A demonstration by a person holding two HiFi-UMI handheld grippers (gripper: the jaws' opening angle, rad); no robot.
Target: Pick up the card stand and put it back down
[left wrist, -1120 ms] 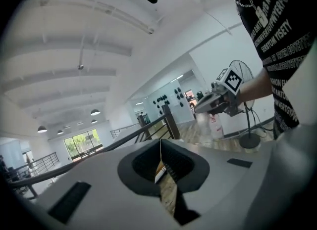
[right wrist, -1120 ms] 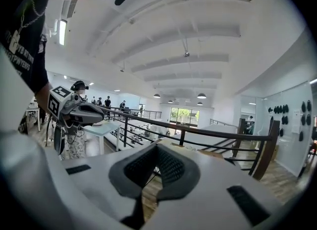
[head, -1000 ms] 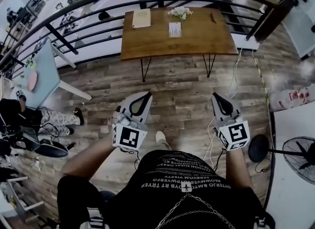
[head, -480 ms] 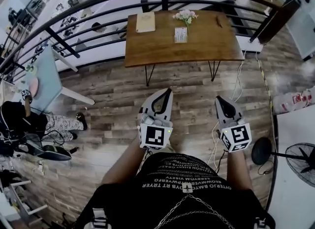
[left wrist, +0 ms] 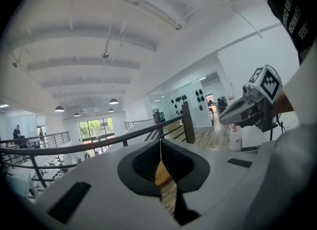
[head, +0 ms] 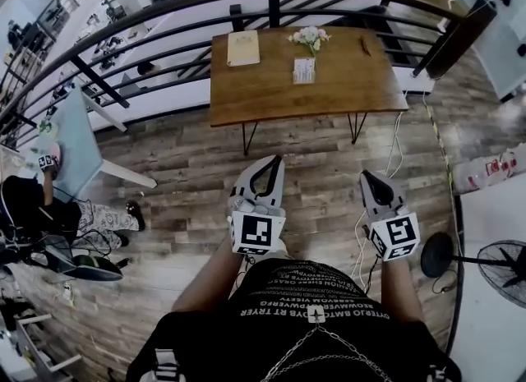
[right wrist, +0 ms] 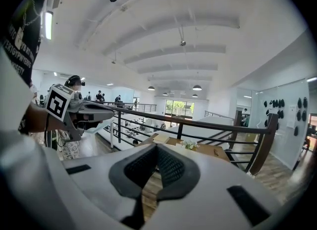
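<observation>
The card stand [head: 304, 70], a small upright white card, stands in the middle of a wooden table [head: 370, 85] far ahead of me in the head view. My left gripper [head: 275, 161] hangs over the plank floor well short of the table, its jaws shut with nothing between them. My right gripper [head: 364, 176] is held beside it at the right, also shut and empty. In the left gripper view the jaws [left wrist: 159, 142] meet in a thin line. The right gripper view shows shut jaws [right wrist: 156, 148] pointing at the table [right wrist: 208, 150].
On the table are white flowers [head: 310, 38], a tan notebook [head: 243, 48] and a pen [head: 364, 43]. A black railing [head: 164, 2] curves behind it. A pale blue table [head: 74, 138] and a seated person [head: 33, 208] are at the left. A floor fan [head: 501, 265] and cables [head: 394, 138] are at the right.
My left gripper has swung rightward, towards the middle of the head view, and rolled a little. The right gripper has shifted slightly. Both stay shut, and the table sits a little more central.
</observation>
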